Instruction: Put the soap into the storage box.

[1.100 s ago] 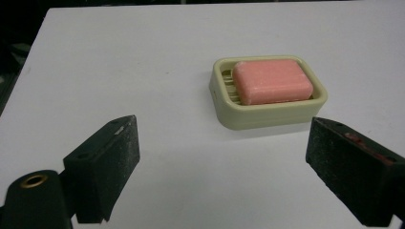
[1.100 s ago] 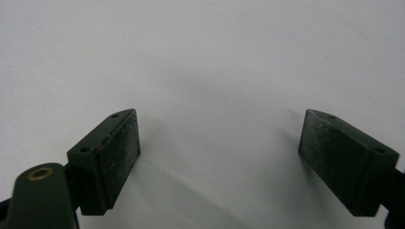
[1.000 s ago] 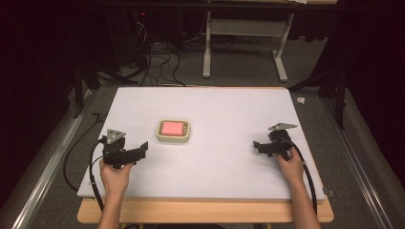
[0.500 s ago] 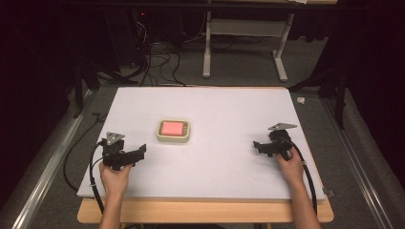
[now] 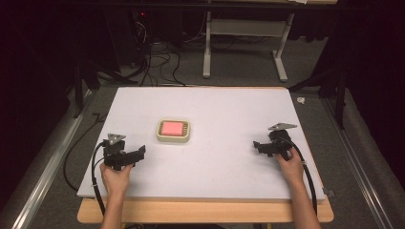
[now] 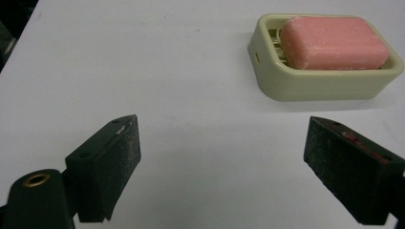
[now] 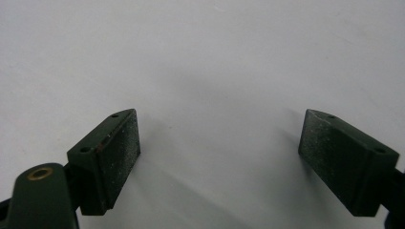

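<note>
A pink soap bar lies in a cream soap dish left of the middle of the white table top. My left gripper rests near the front left, open and empty, its jaws pointing toward the dish a short way off. At the right side my right gripper is open too, with bare white surface between its jaws. A hand holds each gripper.
The white top sits on a wooden table whose edge shows at the front. Cables and a desk frame stand on the floor behind. Metal rails run along both sides.
</note>
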The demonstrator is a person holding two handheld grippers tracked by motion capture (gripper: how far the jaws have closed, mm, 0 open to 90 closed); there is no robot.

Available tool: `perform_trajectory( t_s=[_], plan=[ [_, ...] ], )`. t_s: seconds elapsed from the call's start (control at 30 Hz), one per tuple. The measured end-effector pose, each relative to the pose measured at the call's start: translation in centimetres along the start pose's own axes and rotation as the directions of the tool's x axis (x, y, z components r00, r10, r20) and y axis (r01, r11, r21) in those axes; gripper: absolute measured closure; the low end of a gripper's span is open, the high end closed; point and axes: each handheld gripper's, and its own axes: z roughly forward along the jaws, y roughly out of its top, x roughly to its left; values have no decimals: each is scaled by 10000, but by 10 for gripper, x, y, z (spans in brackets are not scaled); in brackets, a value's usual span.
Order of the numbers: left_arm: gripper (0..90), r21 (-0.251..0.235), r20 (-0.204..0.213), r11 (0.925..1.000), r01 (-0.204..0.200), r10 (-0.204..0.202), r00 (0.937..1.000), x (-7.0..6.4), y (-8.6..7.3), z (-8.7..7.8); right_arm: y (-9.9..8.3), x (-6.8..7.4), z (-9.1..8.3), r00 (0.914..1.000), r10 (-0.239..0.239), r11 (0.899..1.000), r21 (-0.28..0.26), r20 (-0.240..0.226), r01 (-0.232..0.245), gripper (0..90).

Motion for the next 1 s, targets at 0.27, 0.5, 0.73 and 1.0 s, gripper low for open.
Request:
perform_trajectory(
  t_s=[0.27, 0.5, 0.73, 1.0],
  plan=[
    [131, 267, -231, 9996, -9, 15, 9997, 1, -3, 11, 0, 0, 0, 10000, 2, 10000, 0, -6, -2, 146],
    [132, 451, -417, 9989, -158, 177, 9990, -1, -4, 20, 0, 0, 0, 10000, 0, 10000, 1, -6, 0, 145],
    [134, 541, -561, 9984, -176, 206, 9982, -2, -5, 28, 0, 0, 0, 10000, 2, 10000, 0, -7, -2, 146],
    [136, 685, -727, 9973, -254, 304, 9969, -3, -5, 36, 0, 0, 0, 10000, 1, 10000, -1, -5, -1, 145]
  ],
)
